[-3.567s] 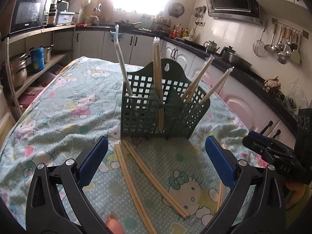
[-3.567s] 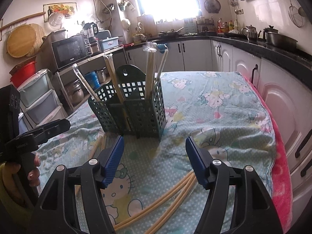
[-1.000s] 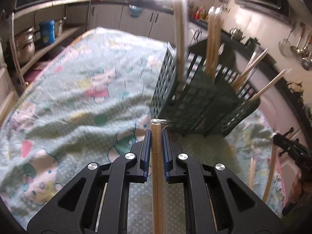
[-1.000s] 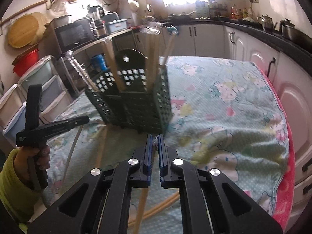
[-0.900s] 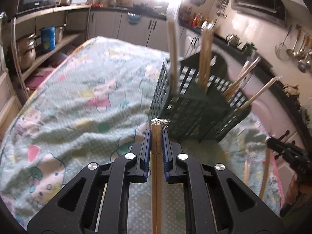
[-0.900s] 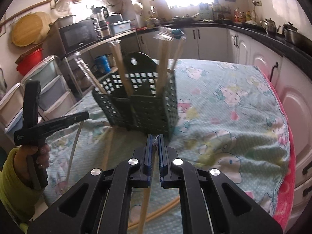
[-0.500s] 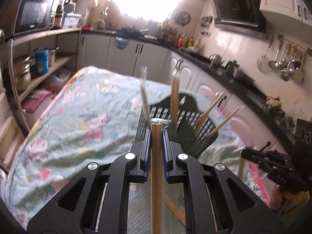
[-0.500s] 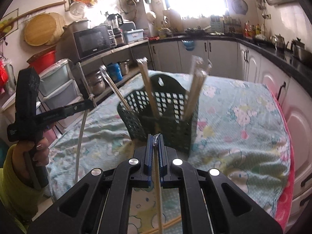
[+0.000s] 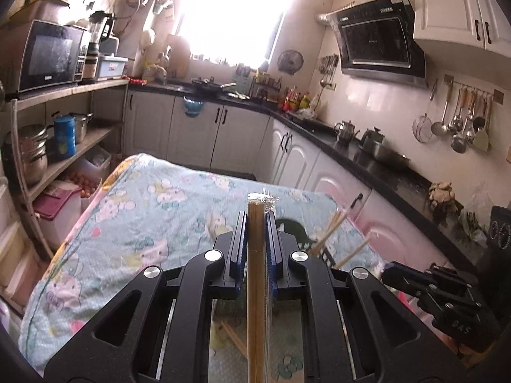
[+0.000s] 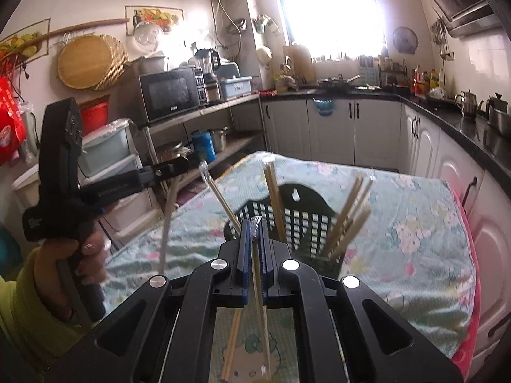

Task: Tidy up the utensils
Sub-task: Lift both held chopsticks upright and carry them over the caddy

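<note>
My left gripper (image 9: 256,220) is shut on a plastic-wrapped pair of wooden chopsticks (image 9: 256,287) that hang down from its blue pads, well above the table. My right gripper (image 10: 254,227) is shut on another wrapped pair of chopsticks (image 10: 259,293), also lifted. Just beyond the right gripper stands the dark green slotted utensil basket (image 10: 303,206), with several wrapped chopsticks (image 10: 348,215) leaning in its compartments. In the left wrist view the basket (image 9: 292,227) is mostly hidden behind the fingers. A hand holds the left gripper (image 10: 166,169) left of the basket.
A cartoon-print cloth covers the table (image 10: 415,223). Loose chopsticks (image 10: 231,344) lie on it below the grippers. The right gripper's body (image 9: 440,300) shows at the right. Shelves with pots (image 9: 35,150) stand left of the table; cabinets and a black counter (image 9: 377,159) run behind and right.
Both grippers have risen from the cloth with their chopsticks and tilted up. The basket has dropped lower in both views, and more of the kitchen shows.
</note>
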`<state>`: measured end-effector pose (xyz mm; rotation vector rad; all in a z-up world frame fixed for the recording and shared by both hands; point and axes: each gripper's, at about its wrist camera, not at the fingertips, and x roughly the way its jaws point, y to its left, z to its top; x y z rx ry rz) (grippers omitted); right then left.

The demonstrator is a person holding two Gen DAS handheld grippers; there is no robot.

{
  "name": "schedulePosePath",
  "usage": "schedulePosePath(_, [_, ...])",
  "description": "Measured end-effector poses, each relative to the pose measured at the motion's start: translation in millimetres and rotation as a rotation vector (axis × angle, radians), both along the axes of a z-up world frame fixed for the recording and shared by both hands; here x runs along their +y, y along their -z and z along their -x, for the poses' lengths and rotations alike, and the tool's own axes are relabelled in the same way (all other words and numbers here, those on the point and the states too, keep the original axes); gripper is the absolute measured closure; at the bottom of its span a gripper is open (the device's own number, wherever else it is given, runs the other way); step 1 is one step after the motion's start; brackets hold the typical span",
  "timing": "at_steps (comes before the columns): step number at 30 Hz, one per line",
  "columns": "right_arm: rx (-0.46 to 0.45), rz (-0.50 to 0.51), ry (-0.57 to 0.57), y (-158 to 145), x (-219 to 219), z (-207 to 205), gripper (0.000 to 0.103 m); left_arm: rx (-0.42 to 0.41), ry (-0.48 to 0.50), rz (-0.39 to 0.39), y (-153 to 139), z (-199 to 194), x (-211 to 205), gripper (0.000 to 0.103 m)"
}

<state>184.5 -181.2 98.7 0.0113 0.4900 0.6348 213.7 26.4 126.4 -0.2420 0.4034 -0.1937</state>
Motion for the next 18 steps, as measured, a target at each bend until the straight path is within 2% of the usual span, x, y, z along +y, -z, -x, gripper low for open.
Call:
schedulePosePath(7, [-0.06, -0.038, 0.005, -24.5, 2.8, -10.7, 0.098, -0.051, -0.045, 0.023, -19.9, -21.3, 2.3, 0.098])
schedulePosePath(18, [-0.144, -0.09, 0.027, -63.8, 2.1, -34.2, 0.097, -0.124, -0.099, 0.018, -45.5, -53.2, -10.0, 0.098])
